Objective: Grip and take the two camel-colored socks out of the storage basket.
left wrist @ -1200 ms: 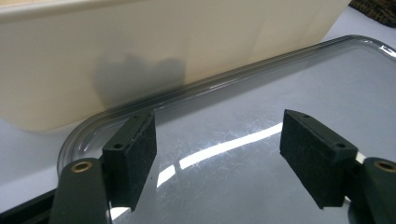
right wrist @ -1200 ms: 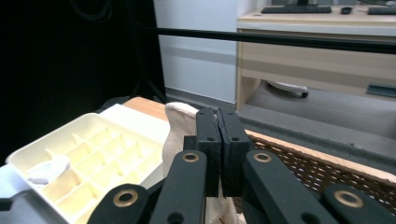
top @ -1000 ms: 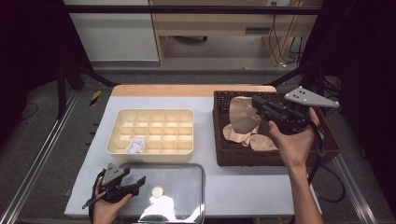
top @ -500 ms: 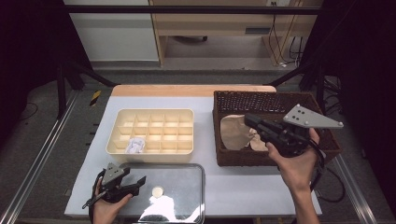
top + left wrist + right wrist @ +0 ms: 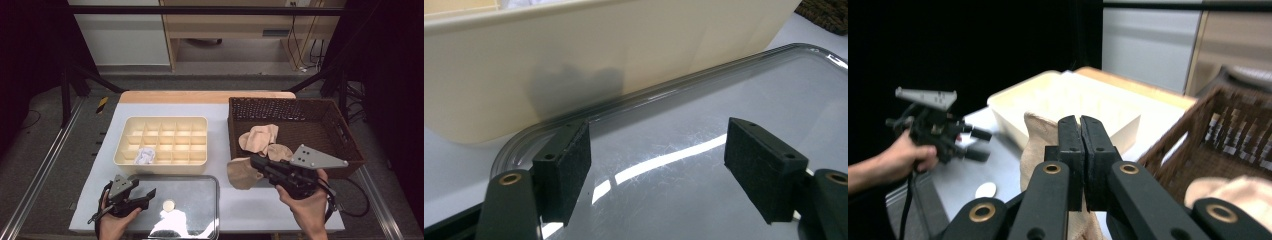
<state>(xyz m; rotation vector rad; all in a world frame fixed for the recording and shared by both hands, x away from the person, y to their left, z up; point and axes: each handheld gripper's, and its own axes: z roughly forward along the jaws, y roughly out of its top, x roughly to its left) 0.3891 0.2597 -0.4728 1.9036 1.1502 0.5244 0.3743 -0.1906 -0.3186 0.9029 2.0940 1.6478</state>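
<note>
While the right gripper [image 5: 254, 161] sits in the lower right of the high view, its jaws are clenched on a beige cloth [image 5: 242, 173] that hangs just outside the front left corner of the brown wicker basket [image 5: 345, 135], over the white table [image 5: 125, 112]. Seen from the right gripper view, the two black jaws press together with the cloth [image 5: 1037, 145] pinched between them and drooping below. More beige cloths [image 5: 261, 140] lie inside the basket. At the lower left of the high view, the left gripper [image 5: 149, 193] rests at the left edge of a clear lid [image 5: 200, 200], jaws released and empty; its own view shows the pads [image 5: 566, 167] standing wide apart over the glossy lid. Centre frame, a cream compartment tray [image 5: 165, 122] holds a small white item [image 5: 144, 156] in a front cell.
</note>
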